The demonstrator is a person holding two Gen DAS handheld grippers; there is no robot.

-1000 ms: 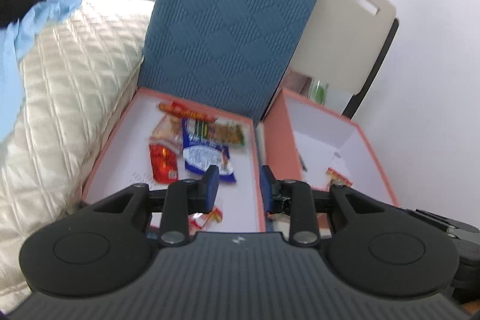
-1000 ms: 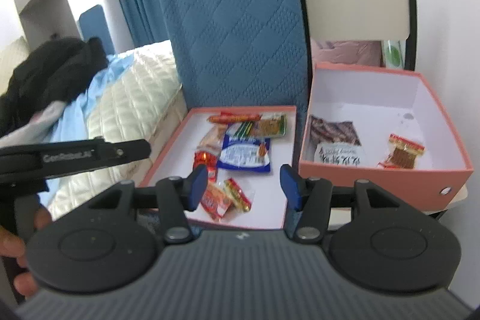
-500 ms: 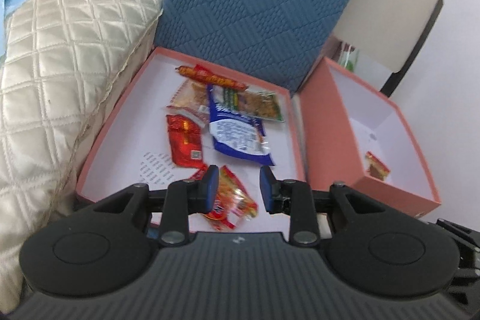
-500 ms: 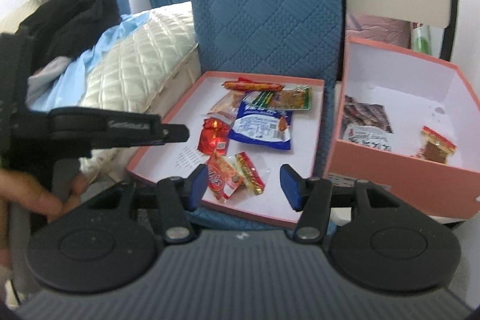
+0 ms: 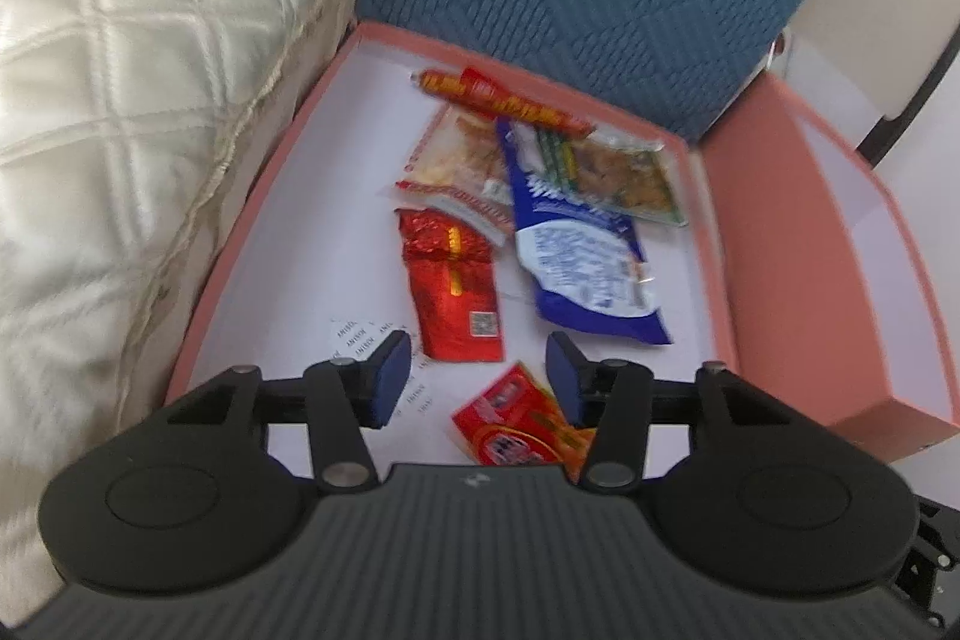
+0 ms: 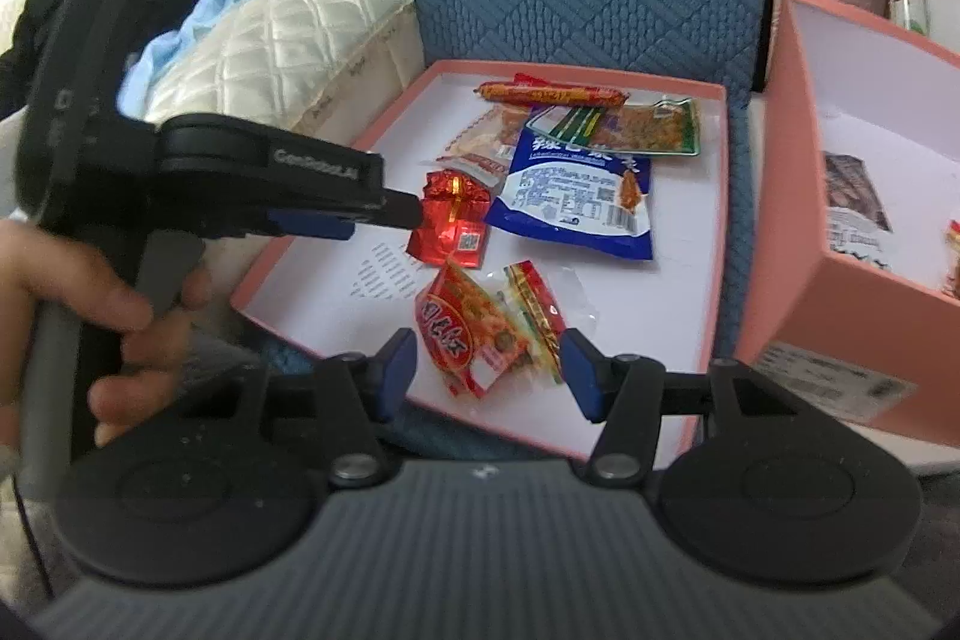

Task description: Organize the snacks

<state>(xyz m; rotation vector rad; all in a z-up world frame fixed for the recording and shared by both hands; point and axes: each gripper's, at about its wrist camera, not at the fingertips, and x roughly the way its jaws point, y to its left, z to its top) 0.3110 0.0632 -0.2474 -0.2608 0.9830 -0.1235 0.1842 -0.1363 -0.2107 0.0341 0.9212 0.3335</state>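
Ahead of the matt black plastic left gripper (image 5: 477,379) lie a crinkled glossy red foil packet (image 5: 453,289) and a shiny blue plastic pouch (image 5: 579,253) on the smooth matt pink cardboard lid (image 5: 240,232), beside quilted satin bedding (image 5: 132,58).

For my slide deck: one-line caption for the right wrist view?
Open right gripper above a red snack packet in the shallow pink tray; left gripper, jaws just opening, over a red foil packet.

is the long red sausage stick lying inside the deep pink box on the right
No, the sausage stick lies at the far edge of the shallow pink lid, beside the blue snack bag, not in the deep box.
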